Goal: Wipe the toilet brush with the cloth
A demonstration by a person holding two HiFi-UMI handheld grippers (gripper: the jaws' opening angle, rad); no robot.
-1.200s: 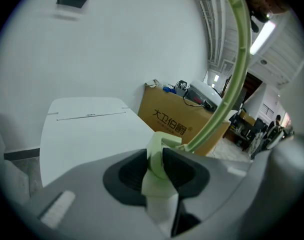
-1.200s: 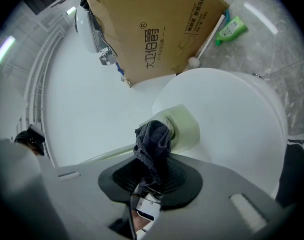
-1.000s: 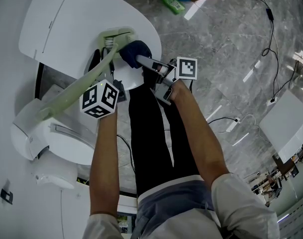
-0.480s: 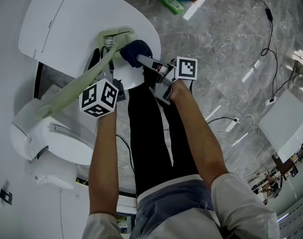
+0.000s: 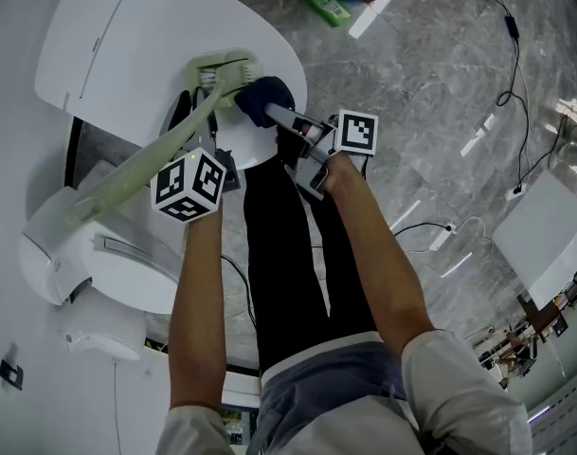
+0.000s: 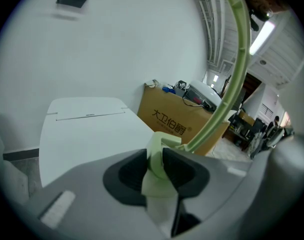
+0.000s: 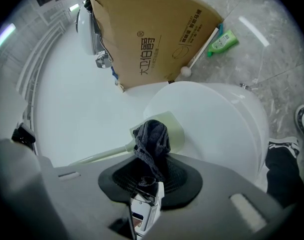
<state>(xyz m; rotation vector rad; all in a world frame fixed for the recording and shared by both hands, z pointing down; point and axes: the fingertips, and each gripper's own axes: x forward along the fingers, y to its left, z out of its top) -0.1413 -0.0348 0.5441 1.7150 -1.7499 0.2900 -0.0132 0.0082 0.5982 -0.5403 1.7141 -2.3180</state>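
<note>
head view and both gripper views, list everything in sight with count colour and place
toilet brush: 1, pale green, handle in left gripper, head over toilet
cloth: 1, dark, in right gripper, against brush head
toilet: 1, white, below the brush
cardboard box: 1, brown, behind toilet
bottle: 1, green, on floor by box
floor: grey marble
left gripper: 1, grey, shut on brush handle
right gripper: 1, grey, shut on cloth
arms: 2, bare, lower centre

A white toilet (image 5: 127,36) stood on a grey marbled floor (image 5: 440,112). Beyond the toilet sat a brown cardboard box (image 7: 152,39) by a plain white wall (image 6: 102,44), with a green bottle (image 5: 328,0) lying there too. Black cables (image 5: 513,28) trailed right of the toilet.
</note>
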